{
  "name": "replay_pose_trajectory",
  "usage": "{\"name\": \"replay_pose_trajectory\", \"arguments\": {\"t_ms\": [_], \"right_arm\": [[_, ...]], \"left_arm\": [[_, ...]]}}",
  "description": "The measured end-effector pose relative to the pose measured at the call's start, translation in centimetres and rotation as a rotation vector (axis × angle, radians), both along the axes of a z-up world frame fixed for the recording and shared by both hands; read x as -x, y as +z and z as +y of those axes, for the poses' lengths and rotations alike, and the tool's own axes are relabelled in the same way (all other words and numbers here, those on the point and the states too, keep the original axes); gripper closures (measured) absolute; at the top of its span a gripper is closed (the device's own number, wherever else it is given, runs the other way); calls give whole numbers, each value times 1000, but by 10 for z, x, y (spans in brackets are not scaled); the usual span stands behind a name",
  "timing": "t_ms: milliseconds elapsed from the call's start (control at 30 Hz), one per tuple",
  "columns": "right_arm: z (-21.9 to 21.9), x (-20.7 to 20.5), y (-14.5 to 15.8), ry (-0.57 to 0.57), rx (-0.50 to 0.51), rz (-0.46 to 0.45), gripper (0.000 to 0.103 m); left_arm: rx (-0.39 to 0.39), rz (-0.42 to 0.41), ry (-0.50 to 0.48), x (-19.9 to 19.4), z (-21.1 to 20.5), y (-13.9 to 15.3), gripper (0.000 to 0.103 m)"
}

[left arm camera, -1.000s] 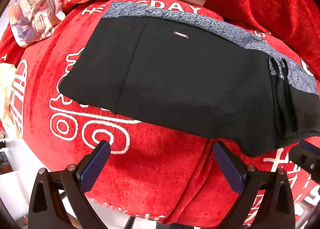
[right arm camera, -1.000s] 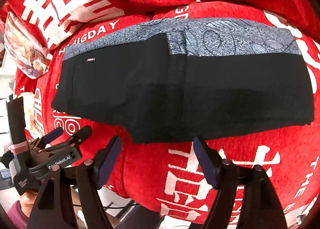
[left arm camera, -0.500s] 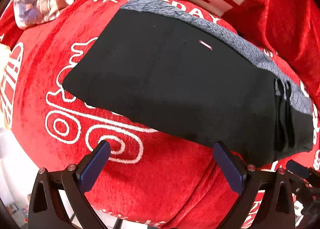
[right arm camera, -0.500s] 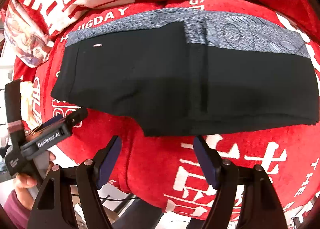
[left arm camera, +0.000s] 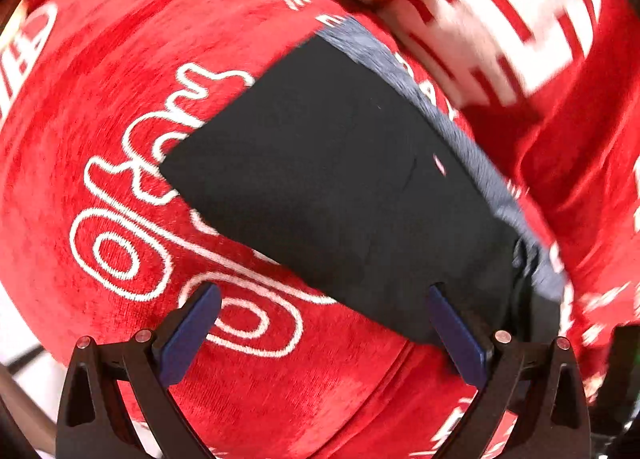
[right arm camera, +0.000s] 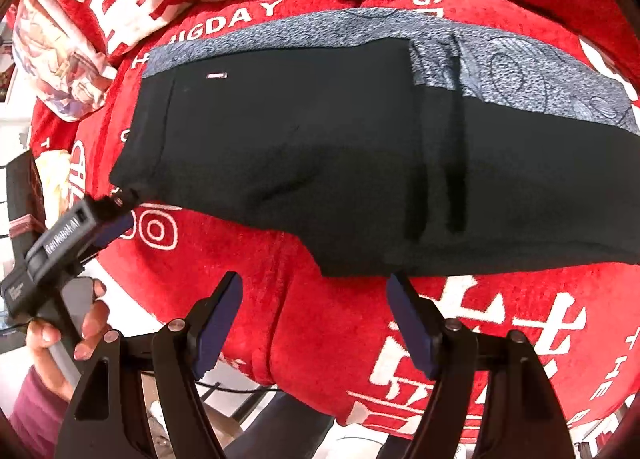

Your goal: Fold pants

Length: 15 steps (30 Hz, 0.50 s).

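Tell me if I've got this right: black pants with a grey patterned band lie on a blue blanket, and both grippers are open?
Not quite. The blanket is red with white lettering, as the right wrist view shows. The black pants with their grey band do lie on it, and the left gripper and right gripper are open.

Each hand-held gripper is black, with two angled arms ending in dark blue pads and silver screws at the pivots. The left hand-held gripper [right arm camera: 116, 215], seen from the right one [right arm camera: 314, 323], carries a boxy black body with small white lettering. The hand [right arm camera: 64, 335] gripping its handle wears a purplish-pink sleeve [right arm camera: 28, 415].
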State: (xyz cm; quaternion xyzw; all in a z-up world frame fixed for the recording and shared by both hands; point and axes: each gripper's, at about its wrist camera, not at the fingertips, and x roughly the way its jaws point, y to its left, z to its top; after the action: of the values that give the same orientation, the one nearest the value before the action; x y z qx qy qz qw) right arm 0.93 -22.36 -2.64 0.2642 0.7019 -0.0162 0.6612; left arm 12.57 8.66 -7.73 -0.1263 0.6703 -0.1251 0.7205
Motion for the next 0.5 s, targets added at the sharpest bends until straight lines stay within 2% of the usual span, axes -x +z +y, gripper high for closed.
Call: {"name": "replay_pose_trajectory", "arguments": {"t_ms": [300, 500], "right_arm": [[5, -1, 0, 24, -17, -7, 25], [12, 2, -9, 28, -44, 3, 25]], "left_arm": [[262, 34, 70, -8, 9, -22, 0], [324, 4, 99, -19, 0, -31, 0]]}}
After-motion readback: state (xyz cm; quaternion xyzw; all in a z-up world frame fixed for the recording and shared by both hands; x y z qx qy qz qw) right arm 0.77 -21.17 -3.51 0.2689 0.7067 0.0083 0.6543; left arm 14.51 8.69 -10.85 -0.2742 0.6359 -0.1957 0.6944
